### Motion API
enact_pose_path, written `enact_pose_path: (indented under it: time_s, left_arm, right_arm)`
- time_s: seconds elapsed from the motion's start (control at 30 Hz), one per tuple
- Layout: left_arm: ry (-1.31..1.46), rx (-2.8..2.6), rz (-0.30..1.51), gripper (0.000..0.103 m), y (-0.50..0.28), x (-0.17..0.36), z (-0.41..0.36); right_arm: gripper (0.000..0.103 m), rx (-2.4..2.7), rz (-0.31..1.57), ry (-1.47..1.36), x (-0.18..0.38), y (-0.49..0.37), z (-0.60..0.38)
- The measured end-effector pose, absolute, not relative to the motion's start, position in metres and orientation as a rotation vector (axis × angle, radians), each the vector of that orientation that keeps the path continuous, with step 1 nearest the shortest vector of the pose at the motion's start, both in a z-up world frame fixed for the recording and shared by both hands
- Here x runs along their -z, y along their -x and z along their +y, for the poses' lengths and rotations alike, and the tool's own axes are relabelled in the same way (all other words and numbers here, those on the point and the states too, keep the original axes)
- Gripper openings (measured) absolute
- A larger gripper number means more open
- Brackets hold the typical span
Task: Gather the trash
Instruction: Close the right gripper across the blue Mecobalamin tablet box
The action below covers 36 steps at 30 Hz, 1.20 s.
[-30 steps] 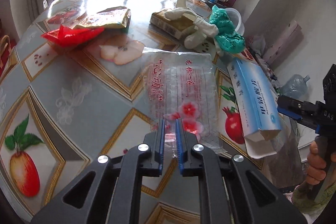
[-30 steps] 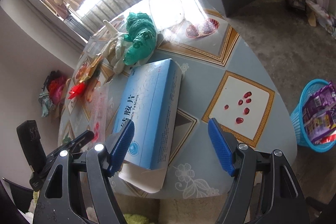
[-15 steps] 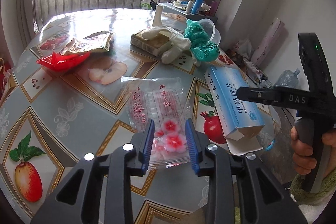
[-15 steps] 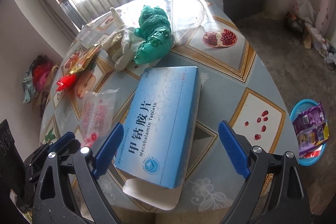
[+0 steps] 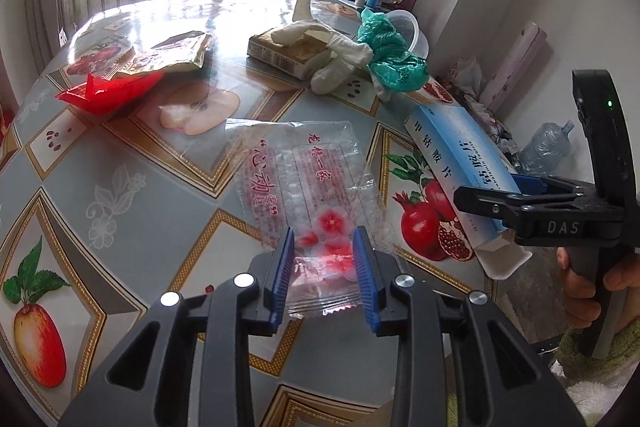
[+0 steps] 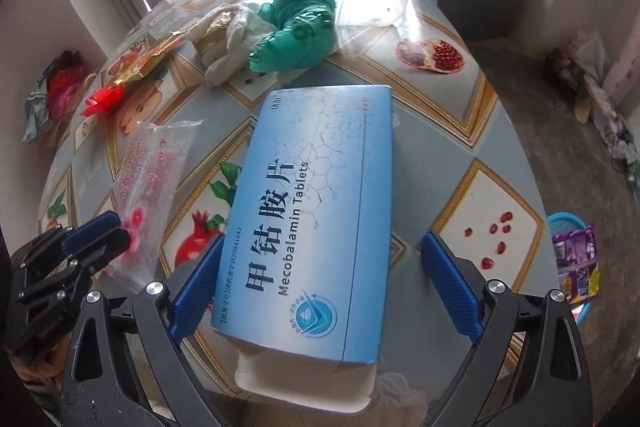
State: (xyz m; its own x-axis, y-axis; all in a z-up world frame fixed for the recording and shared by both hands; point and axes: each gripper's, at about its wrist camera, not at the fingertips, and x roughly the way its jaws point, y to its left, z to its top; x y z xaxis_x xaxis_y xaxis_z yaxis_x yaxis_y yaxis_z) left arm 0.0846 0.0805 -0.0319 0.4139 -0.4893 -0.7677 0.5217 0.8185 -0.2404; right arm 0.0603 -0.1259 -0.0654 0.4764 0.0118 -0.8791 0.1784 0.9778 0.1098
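R claw (image 6: 324, 291) spread wide round blue tablet box (image 6: 316, 223), 6 o'clock bench (image 6: 436, 115) edge; nxt: squeeze. L claw (image 5: 325, 263) just opened, partway, straddling clear wrapper (image 5: 304, 183).

Blue tablet box (image 6: 316, 211) flat at table edge, flap open; clear wrapper (image 5: 308, 183) beside.

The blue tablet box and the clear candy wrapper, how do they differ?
The blue tablet box is opaque, rigid cardboard; the clear candy wrapper is see-through, flat, crinkled film. The box's open flap hangs past the table edge; the wrapper lies fully on it. Each sits between open tongs.
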Motion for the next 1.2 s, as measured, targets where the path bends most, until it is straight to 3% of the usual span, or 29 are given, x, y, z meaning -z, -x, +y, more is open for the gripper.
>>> enact_pose_path:
  time_s: [0.03,0.1,0.2,0.47,0.73,0.8,1.13,1.2]
  left_arm:
    - [-0.038,0.643,0.951,0.032,-0.085,0.03,0.08]
    - [-0.049,0.652,0.933,0.051,-0.084,0.025,0.075]
    - [-0.112,0.666,0.901,0.067,-0.079,0.02,0.06]
    - [-0.334,0.604,0.89,0.072,-0.067,0.04,0.031]
    - [-0.295,0.575,0.877,0.07,-0.075,0.042,0.046]
    - [-0.291,0.568,0.874,0.062,-0.075,0.041,0.049]
    - [-0.262,0.596,0.87,0.048,-0.076,0.037,0.053]
    - [-0.247,0.618,0.87,0.032,-0.076,0.036,0.054]
  right_arm:
    - [0.085,0.104,1.067,-0.206,0.065,-0.056,-0.131]
    - [0.082,0.108,1.058,-0.224,0.064,-0.05,-0.138]
    - [0.08,0.118,1.046,-0.235,0.062,-0.045,-0.145]
    - [0.08,0.114,1.026,-0.249,0.061,-0.038,-0.151]
    - [0.08,0.103,1.007,-0.268,0.062,-0.039,-0.15]
    - [0.08,0.103,1.003,-0.269,0.062,-0.039,-0.15]
    - [0.08,0.103,0.998,-0.265,0.062,-0.038,-0.151]
    - [0.08,0.104,0.999,-0.263,0.062,-0.038,-0.15]
